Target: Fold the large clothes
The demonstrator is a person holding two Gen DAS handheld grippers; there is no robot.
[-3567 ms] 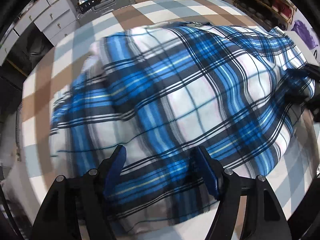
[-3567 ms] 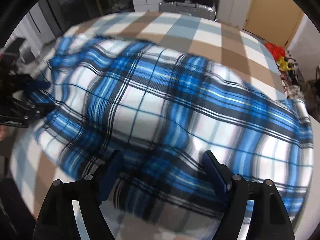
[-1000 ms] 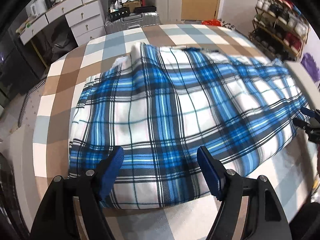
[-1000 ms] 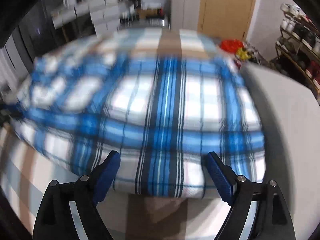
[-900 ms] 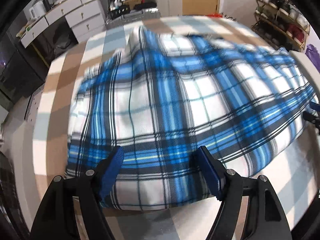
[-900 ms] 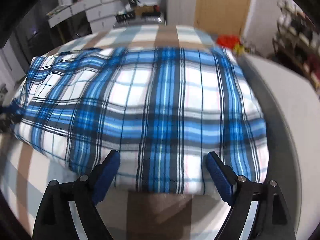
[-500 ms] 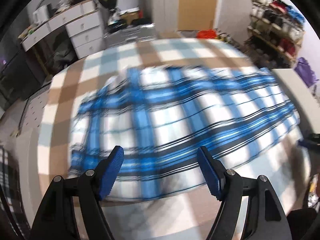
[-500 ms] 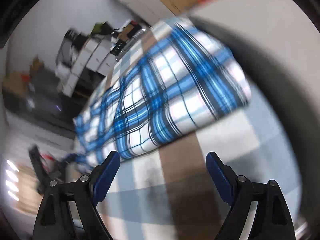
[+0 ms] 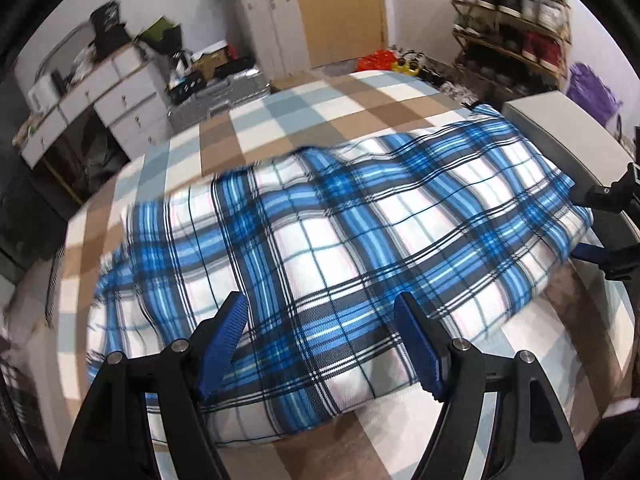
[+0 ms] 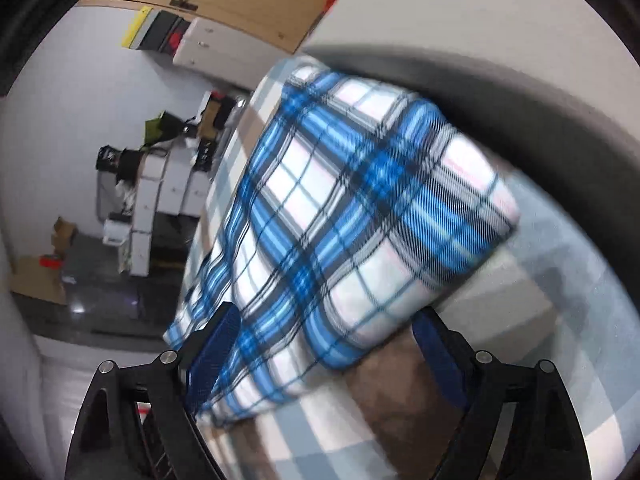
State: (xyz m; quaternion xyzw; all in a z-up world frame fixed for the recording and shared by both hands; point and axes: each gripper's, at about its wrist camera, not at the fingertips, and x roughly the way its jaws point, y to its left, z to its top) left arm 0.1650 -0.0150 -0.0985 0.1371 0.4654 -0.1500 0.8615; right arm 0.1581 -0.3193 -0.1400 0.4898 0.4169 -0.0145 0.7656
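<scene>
A large blue, white and black plaid garment (image 9: 344, 240) lies folded in a thick layered rectangle on a bed with a brown, grey-blue and white checked cover (image 9: 256, 132). My left gripper (image 9: 320, 344) is open, its blue pads straddling the garment's near edge. My right gripper (image 9: 592, 224) shows in the left wrist view at the garment's right end, jaws apart on either side of that edge. In the right wrist view, tilted and blurred, the right gripper (image 10: 324, 352) is open around the garment's (image 10: 352, 216) near corner.
White drawer units (image 9: 92, 100) and a silver suitcase (image 9: 224, 88) stand beyond the bed's far left. A shoe rack (image 9: 516, 4) stands at the far right. A white-grey raised surface (image 9: 568, 132) borders the bed on the right.
The garment went from held and billowing to lying flat. Both grippers pulled back, then moved in again to its edges. The right wrist view has rolled and dropped low beside the right end.
</scene>
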